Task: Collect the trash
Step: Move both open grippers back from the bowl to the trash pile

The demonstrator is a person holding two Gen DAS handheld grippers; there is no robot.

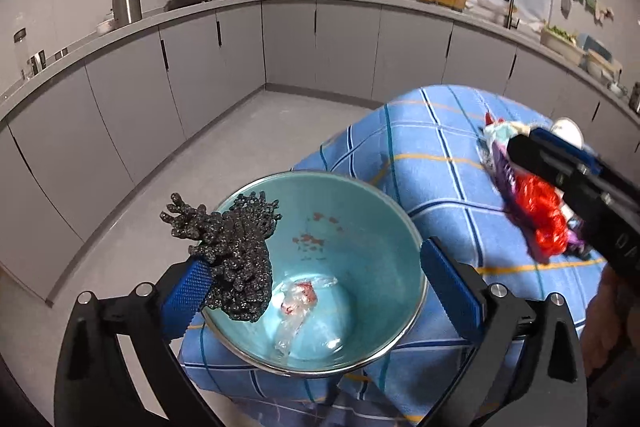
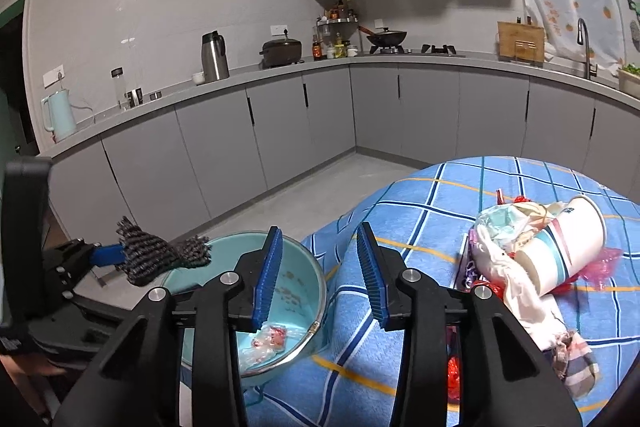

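Note:
A teal bowl (image 1: 360, 211) stands at the near corner of the blue checked tablecloth (image 1: 432, 155). A crumpled clear wrapper (image 1: 304, 307) with red bits lies in its bottom. My left gripper (image 1: 316, 259) is open wide and straddles the bowl. A dark grey knobbly cloth (image 1: 236, 259) clings to its left finger and drapes over the bowl's rim. My right gripper (image 2: 320, 231) is open, with nothing between its fingers, above the cloth beside the bowl (image 2: 304, 291). To its right lies a trash pile (image 2: 516, 267) with a tipped paper cup (image 2: 560, 255), plastic bags and red wrappers.
The table ends just left of the bowl, with grey floor (image 1: 248, 131) below. Grey kitchen cabinets (image 2: 280, 135) and a counter with a kettle, pots and a stove run along the far walls. A hand (image 2: 36, 367) shows at the lower left of the right wrist view.

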